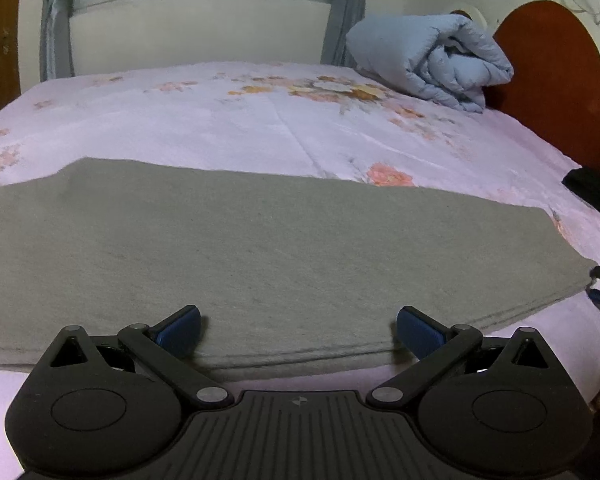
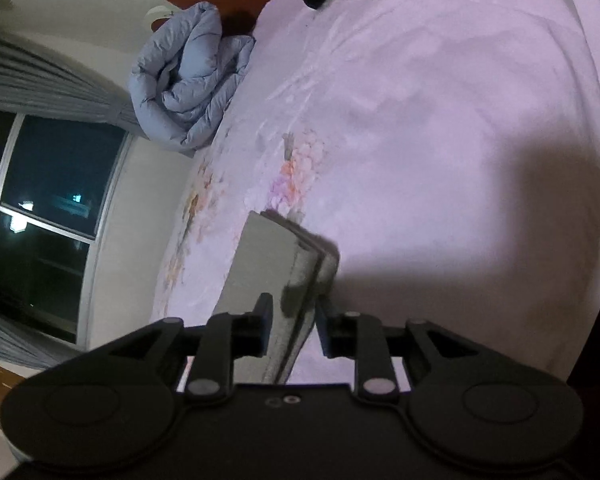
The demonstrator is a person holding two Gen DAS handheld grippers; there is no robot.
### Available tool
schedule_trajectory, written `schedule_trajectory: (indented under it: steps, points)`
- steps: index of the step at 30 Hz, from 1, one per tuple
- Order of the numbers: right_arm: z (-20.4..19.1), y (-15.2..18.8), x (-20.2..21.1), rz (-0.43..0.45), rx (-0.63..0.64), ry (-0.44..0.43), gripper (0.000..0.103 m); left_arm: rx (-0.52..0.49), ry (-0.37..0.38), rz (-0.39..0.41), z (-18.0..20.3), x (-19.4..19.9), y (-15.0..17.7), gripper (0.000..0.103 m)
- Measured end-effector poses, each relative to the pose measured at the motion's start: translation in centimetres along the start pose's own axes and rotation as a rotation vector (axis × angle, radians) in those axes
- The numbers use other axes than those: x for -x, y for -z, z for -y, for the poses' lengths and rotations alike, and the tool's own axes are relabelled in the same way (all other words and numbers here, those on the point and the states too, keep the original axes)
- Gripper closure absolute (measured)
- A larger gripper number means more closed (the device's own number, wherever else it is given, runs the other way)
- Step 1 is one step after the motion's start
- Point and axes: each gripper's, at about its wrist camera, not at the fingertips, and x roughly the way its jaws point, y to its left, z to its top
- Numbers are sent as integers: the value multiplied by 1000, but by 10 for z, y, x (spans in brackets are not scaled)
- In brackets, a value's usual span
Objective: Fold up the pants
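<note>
The bed (image 1: 292, 120) has a pink sheet with flowers on it. A wooden headboard (image 1: 552, 80) stands at its far right end. A rolled-up blue blanket (image 1: 432, 60) sits in the far right corner of the bed, by the headboard. The gray pants (image 1: 260, 248) lie flat and folded along the near edge of the bed. The left gripper (image 1: 299, 330) is wide apart over the near edge of the pants, holding nothing. The right gripper (image 2: 294, 326) is partly closed around the layered end of the pants, with small gaps showing.
</note>
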Motion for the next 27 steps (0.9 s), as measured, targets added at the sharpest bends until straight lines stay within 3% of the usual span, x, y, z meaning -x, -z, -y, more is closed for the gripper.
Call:
schedule_trajectory:
  steps: [6,18,24,27]
  points:
    - [1,-1,-20,-30,2,-25,83,-1,-1,1,10,-4,0,0]
    - [-11,2,-28,-38,98,-7,86,-45,-75,-69,41,-30,13,0]
    - [-13,3,-27,-35,108,-13,85,16,-114,-3,41,-15,10,0]
    - [-13,4,-28,-33,118,-10,84,0,-131,-10,45,-22,14,0]
